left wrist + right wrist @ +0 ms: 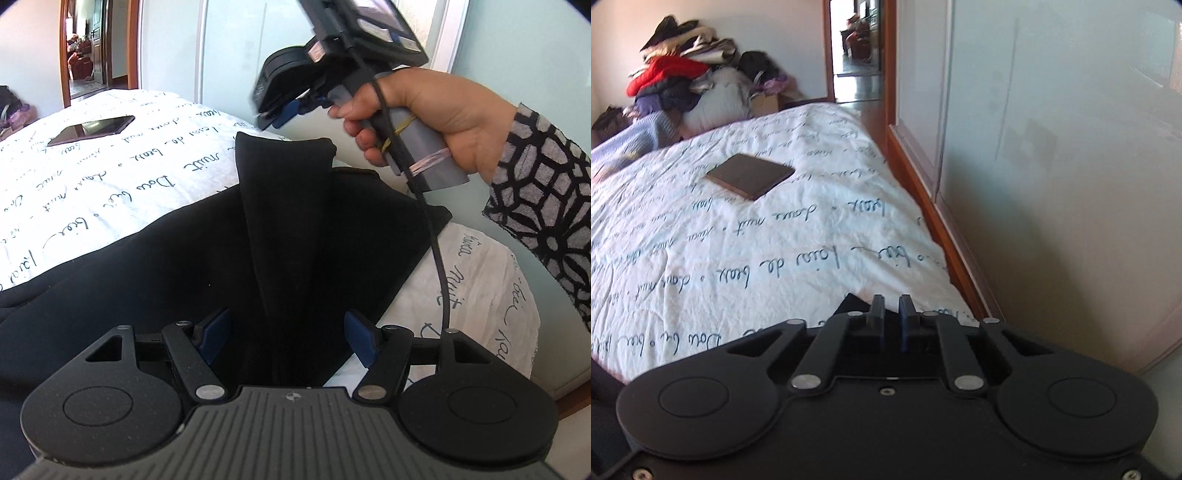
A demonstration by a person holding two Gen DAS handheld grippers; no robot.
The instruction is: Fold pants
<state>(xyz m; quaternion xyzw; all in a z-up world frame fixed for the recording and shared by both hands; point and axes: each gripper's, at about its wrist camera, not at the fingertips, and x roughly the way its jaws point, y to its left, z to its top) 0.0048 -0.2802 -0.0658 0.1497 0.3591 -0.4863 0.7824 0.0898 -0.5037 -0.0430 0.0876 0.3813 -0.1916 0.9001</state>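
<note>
Your left gripper [288, 338] gapes around the black pants [288, 236] at frame centre on the bed [110, 177], while your right gripper [892, 314], fingers nearly together, holds nothing visible, so the raised fold could slump.

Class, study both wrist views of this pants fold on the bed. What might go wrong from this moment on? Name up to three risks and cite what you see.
1. The left tongs are open around a ridge of the black pants; closing may bunch the cloth.
2. The right tongs look nearly shut beside a dark pants corner; whether they grip it is unclear, so it may drop.
3. The tablet lies on the bedspread; dragged cloth might reach it.
</note>
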